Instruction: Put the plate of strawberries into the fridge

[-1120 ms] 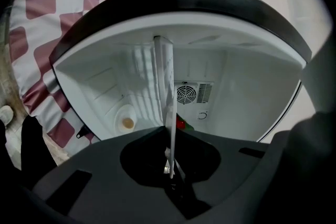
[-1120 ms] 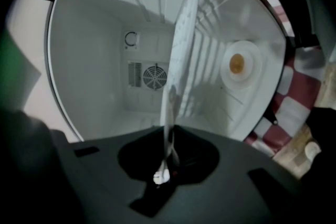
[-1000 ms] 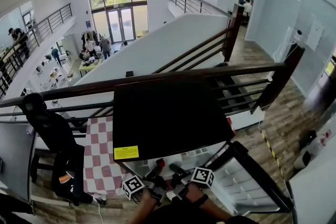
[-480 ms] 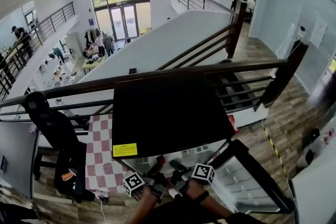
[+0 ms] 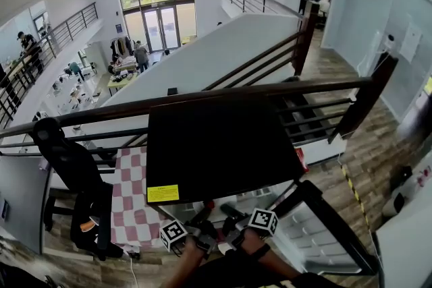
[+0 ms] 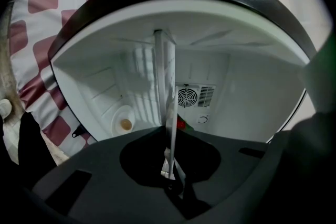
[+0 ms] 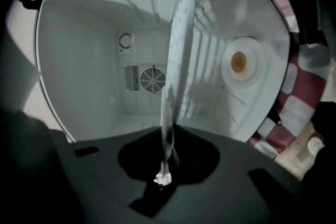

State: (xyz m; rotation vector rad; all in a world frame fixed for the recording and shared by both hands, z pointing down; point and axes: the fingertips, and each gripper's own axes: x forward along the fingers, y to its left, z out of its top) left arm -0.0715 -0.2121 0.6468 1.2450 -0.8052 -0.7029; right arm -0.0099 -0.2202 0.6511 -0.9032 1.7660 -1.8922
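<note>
Both grippers hold a thin white plate by opposite rims, and each gripper view shows it edge-on. In the left gripper view the plate (image 6: 167,107) runs up from my left gripper (image 6: 169,181), which is shut on it, and a red strawberry (image 6: 180,124) peeks out beside it. My right gripper (image 7: 164,176) is shut on the plate (image 7: 178,60) too. Past the plate lies the fridge's white inside (image 6: 247,97) with its fan grille (image 7: 152,78). From the head view, the left gripper (image 5: 202,229) and right gripper (image 5: 229,218) sit below the black fridge (image 5: 216,145).
The fridge door (image 5: 304,229), with white shelves, stands open to the right. A red-and-white checked cloth (image 5: 131,199) covers the surface left of the fridge, and a black chair (image 5: 74,179) stands further left. A dark railing (image 5: 324,88) runs behind the fridge.
</note>
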